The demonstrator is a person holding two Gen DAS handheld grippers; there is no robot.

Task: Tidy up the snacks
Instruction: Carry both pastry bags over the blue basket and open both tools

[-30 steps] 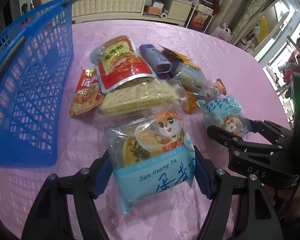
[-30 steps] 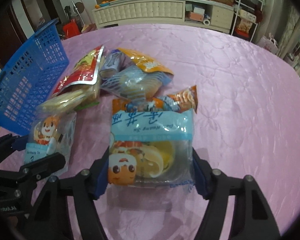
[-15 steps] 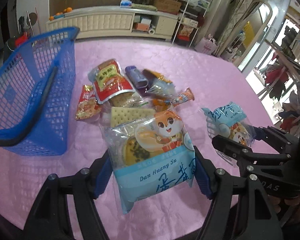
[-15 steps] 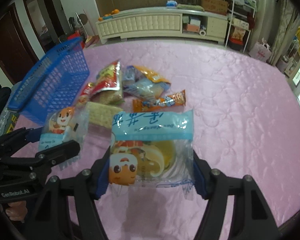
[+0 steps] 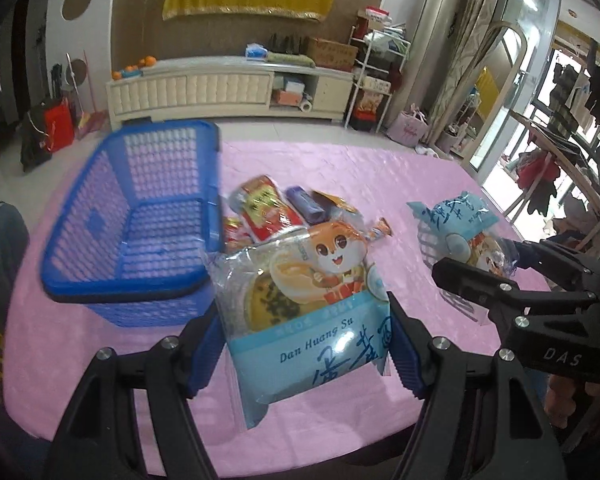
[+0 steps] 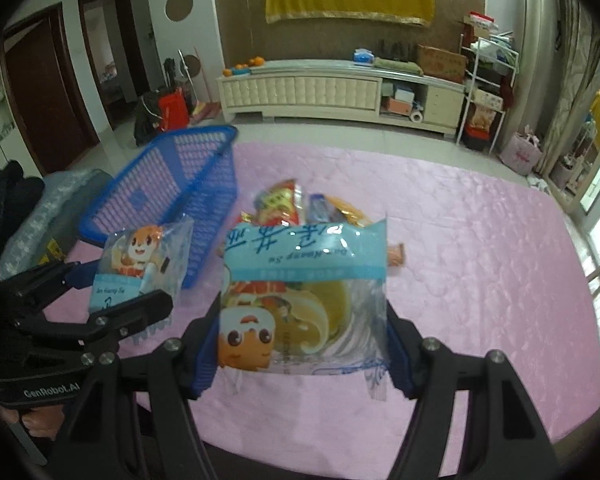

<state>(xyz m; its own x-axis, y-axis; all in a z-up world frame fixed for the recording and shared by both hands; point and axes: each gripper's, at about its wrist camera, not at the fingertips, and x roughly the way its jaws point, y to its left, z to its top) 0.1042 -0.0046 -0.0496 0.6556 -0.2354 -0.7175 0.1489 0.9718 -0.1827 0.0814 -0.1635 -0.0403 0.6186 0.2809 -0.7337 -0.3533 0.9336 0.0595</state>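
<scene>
Left gripper (image 5: 304, 344) fingers clamp a pastry pack (image 5: 312, 300) | right gripper (image 6: 302, 344) fingers clamp its twin (image 6: 304, 300) | both above the table (image 6: 480, 260)

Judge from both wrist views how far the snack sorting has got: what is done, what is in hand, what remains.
Done: nothing yet; the blue basket looks empty. In hand: the left tongs grip one blue pastry packet, and the right tongs grip a matching packet, both held above the pink tablecloth. Left: the pile of snack packets beside the basket.
</scene>
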